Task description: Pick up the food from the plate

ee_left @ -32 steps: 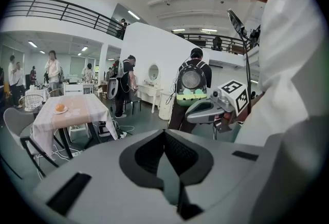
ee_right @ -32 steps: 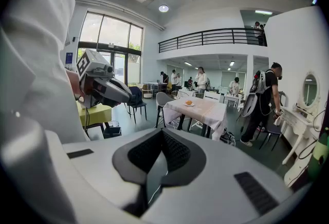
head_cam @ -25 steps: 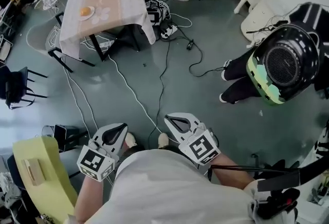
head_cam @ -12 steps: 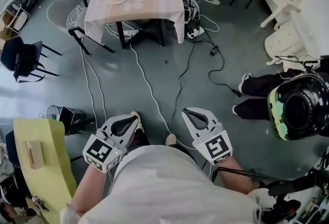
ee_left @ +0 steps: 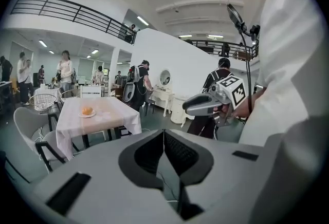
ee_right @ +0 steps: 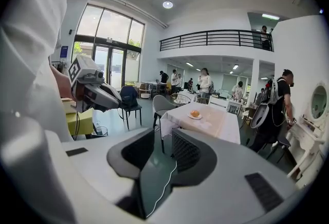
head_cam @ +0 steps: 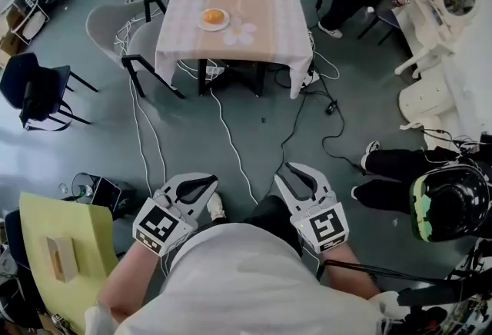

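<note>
While the food [head_cam: 214,16] sits on its plate [head_cam: 226,24] on the surface [head_cam: 265,11], well apart from both tongs, nothing is picked up yet. Left tongs [head_cam: 201,186] are clenched empty; right tongs [head_cam: 298,174] are opening, empty. Approach and grasp remain.

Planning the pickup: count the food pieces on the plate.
1: an orange piece on the white plate, left of the table's middle; smaller bits could be too distant to see.
</note>
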Action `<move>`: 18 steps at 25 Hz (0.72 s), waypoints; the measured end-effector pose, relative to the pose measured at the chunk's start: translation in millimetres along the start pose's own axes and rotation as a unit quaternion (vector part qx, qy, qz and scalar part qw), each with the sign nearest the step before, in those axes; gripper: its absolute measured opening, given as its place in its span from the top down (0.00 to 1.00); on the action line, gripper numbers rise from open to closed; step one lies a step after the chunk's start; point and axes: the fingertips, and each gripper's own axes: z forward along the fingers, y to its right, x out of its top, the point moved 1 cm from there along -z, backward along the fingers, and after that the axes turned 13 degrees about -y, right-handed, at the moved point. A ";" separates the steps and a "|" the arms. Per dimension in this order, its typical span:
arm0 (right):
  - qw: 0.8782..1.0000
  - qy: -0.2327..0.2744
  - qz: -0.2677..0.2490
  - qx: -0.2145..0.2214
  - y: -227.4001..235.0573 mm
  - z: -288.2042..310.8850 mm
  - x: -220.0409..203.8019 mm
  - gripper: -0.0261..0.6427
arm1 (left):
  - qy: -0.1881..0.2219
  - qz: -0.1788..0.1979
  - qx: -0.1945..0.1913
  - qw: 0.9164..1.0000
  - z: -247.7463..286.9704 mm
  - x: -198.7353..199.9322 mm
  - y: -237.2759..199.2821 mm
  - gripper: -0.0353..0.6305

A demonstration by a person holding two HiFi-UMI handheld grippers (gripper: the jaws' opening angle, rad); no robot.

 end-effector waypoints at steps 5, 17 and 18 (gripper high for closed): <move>1.000 -0.003 -0.001 0.000 6.1 32.0 24.6 0.81 | 0.014 -0.015 -0.006 1.000 1.0 8.3 -47.9 0.93; 1.000 0.016 0.013 0.022 137.7 127.8 80.6 0.80 | 0.013 -0.055 0.032 0.998 83.0 80.4 -194.5 0.77; 0.999 0.017 0.015 0.024 152.7 134.3 84.2 0.80 | 0.007 -0.055 0.035 0.998 93.1 89.1 -208.2 0.75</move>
